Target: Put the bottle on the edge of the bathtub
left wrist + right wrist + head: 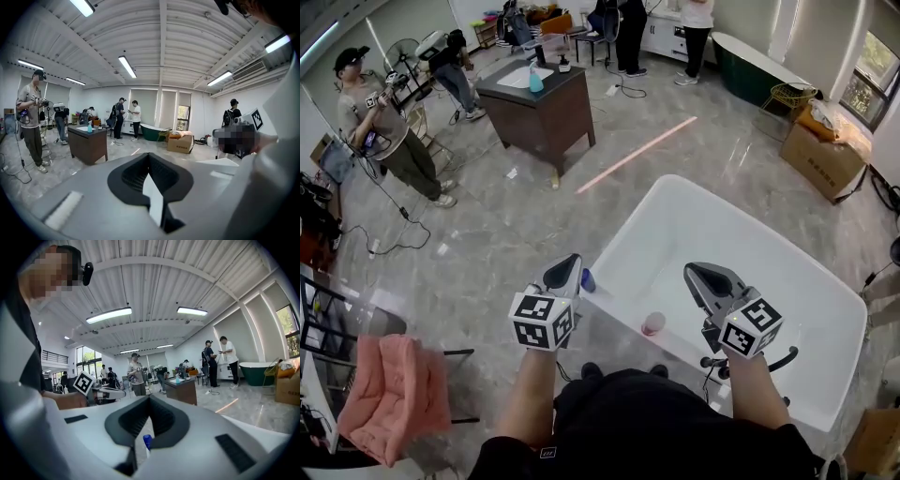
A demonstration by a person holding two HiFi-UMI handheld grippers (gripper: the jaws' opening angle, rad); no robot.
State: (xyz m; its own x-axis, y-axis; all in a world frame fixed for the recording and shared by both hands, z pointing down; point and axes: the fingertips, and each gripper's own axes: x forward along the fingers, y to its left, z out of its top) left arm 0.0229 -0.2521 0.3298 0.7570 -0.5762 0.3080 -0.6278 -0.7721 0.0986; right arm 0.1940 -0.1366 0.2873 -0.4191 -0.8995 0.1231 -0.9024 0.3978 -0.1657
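A white bathtub [628, 221] fills the middle right of the head view. A small bottle with a blue cap [587, 279] stands at the tub's near left corner rim, just right of my left gripper [566, 268]. That gripper is shut and holds nothing; the bottle is beside it, not between the jaws. In the left gripper view the gripper [149, 159] shows its jaws closed together. My right gripper [697, 275] hovers over the tub's near side, shut and empty. The right gripper [149, 401] looks toward the left one, with the bottle's blue cap [147, 441] showing through the slit below.
A small pink round thing [653, 323] sits on the tub's near rim between the grippers. A black faucet [755, 363] is at the near right rim. A dark desk [540, 101], a pink bar [637, 155] on the floor, a cardboard box [821, 156] and several people stand farther off.
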